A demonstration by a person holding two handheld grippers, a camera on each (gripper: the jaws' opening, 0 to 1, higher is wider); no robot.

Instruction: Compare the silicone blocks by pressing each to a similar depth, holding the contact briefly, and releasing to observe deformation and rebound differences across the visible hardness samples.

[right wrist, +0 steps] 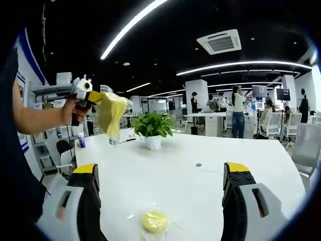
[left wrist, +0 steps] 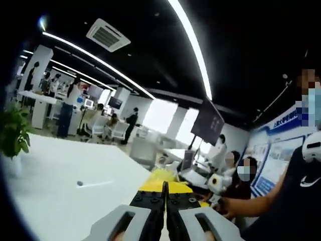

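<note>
In the right gripper view the right gripper stands with its two yellow-tipped jaws spread wide apart, nothing between them; low in the gap, just ahead of the jaws, a round yellow silicone block lies in a clear wrapper on the white table, touching neither jaw; its lower edge is cut off by the bottom of the view, so its full shape cannot be made out. Up and to the left of the right gripper, the left gripper is held in a person's hand, raised above the table; a floppy yellow sheet hangs from its tip, covering the jaw ends, so the grip itself is hidden; whether this sheet is silicone or wrapping cannot be told. Beyond it, past the far reach of the jaws, a potted plant sits on the table.

In the left gripper view the left gripper has its jaws pressed together, black faces meeting along a thin seam; a strip of yellow lies just past the tips, too blurred to tell whether it is the sheet or the jaw caps. To the left of the jaws the table carries a small dark hole; seated people crowd the right side, partly cut off.
</note>
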